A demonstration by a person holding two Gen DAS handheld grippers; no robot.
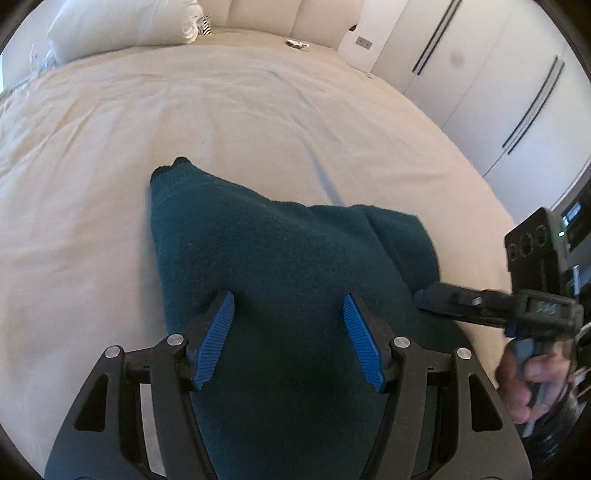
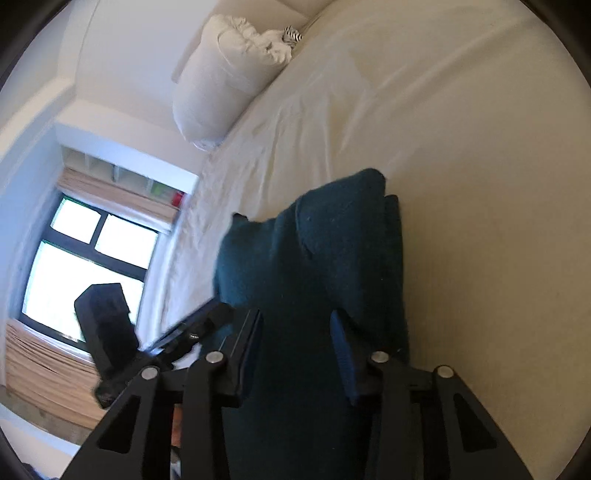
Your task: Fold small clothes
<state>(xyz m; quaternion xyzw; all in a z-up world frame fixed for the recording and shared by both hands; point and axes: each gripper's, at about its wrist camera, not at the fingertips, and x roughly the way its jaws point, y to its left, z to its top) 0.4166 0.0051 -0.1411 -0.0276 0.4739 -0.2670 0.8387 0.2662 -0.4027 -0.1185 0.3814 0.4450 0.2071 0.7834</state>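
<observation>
A dark teal fleece garment lies partly folded on the cream bed sheet. My left gripper is open, its blue pads spread over the near part of the cloth. My right gripper comes in from the right, its tip against the garment's right edge. In the right wrist view the garment runs between my right gripper's fingers, which stand apart around the cloth. The left gripper shows at the lower left there.
A white rolled duvet lies at the head of the bed; it also shows in the right wrist view. White wardrobe doors stand to the right. A window is beyond the bed's left side. A small object lies near the headboard.
</observation>
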